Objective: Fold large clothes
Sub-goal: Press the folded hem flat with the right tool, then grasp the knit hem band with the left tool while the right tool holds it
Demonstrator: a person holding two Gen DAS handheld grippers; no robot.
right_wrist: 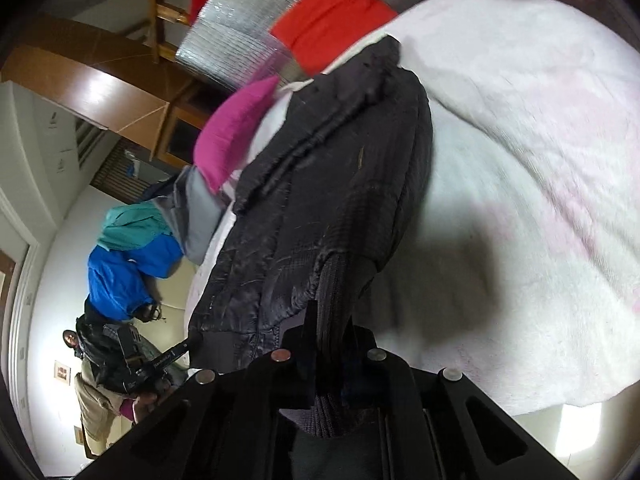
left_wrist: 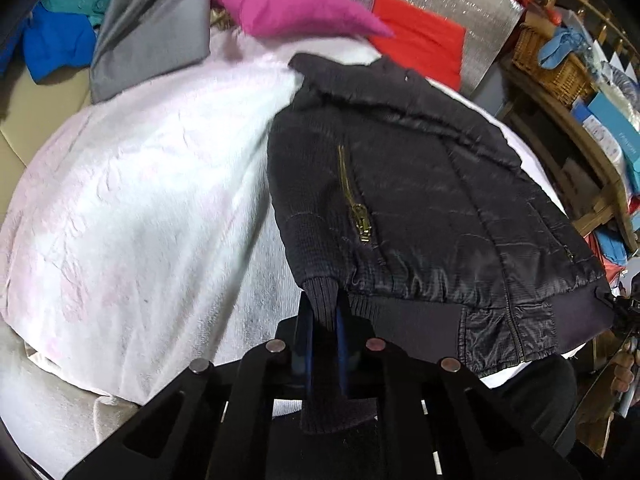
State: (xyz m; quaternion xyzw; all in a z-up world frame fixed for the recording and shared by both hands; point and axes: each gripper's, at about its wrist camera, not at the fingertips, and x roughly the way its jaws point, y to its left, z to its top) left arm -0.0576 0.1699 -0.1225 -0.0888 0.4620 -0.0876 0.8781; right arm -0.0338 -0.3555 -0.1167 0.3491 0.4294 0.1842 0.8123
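Observation:
A black quilted jacket [left_wrist: 420, 184] with gold pocket zippers lies on a white blanket [left_wrist: 140, 208], collar at the far end, ribbed hem toward me. My left gripper [left_wrist: 324, 312] is shut on a ribbed cuff [left_wrist: 320, 292] at the jacket's near left corner; the knit runs between the fingers and back over the gripper body. In the right wrist view the jacket [right_wrist: 320, 208] stretches away from me, and my right gripper [right_wrist: 332, 328] is shut on the ribbed knit [right_wrist: 336, 280] at its near right corner. The other gripper [right_wrist: 160, 364] shows at the lower left there, in a person's hand.
A magenta cushion [left_wrist: 296, 4], a grey folded garment [left_wrist: 152, 36], blue and teal clothes [left_wrist: 56, 44] and a red cloth [left_wrist: 420, 44] lie beyond the jacket. A wooden shelf with a wicker basket [left_wrist: 552, 64] stands at the right. White blanket [right_wrist: 520, 160] spreads right of the jacket.

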